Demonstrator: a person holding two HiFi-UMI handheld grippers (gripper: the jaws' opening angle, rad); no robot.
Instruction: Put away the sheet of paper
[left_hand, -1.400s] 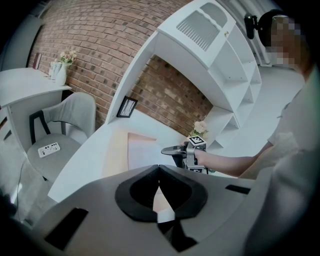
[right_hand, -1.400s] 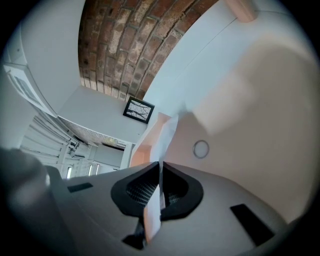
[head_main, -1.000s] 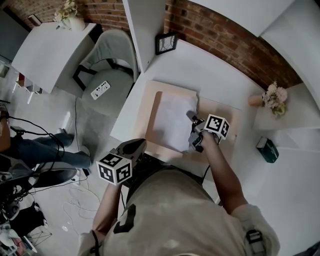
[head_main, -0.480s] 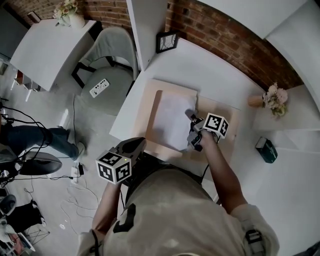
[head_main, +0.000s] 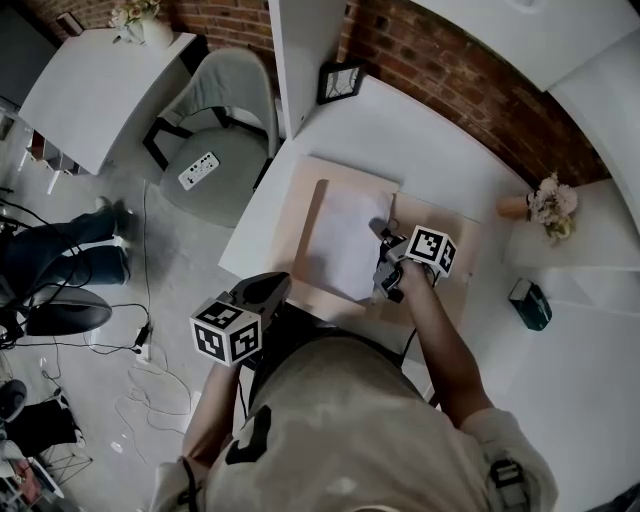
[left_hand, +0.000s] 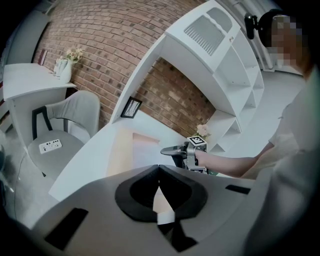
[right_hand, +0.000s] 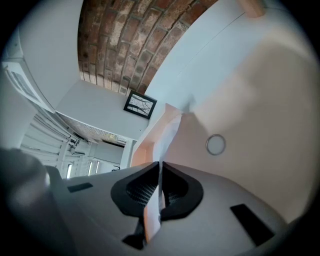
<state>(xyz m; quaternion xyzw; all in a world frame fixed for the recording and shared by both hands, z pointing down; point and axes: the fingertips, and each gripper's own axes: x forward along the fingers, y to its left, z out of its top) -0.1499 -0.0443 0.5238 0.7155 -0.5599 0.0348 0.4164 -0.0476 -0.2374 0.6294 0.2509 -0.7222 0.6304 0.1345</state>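
While the right gripper (right_hand: 160, 172) pinches the edge of the paper (head_main: 345, 240) and the left gripper (left_hand: 159, 172) sits closed, empty, lifting slowly should avoid tearing.

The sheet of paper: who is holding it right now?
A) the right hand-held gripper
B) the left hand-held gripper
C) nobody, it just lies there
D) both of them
A: in the right gripper view, the jaws of the right hand-held gripper are shut on the edge of the sheet of paper, while the left hand-held gripper is shut on nothing.
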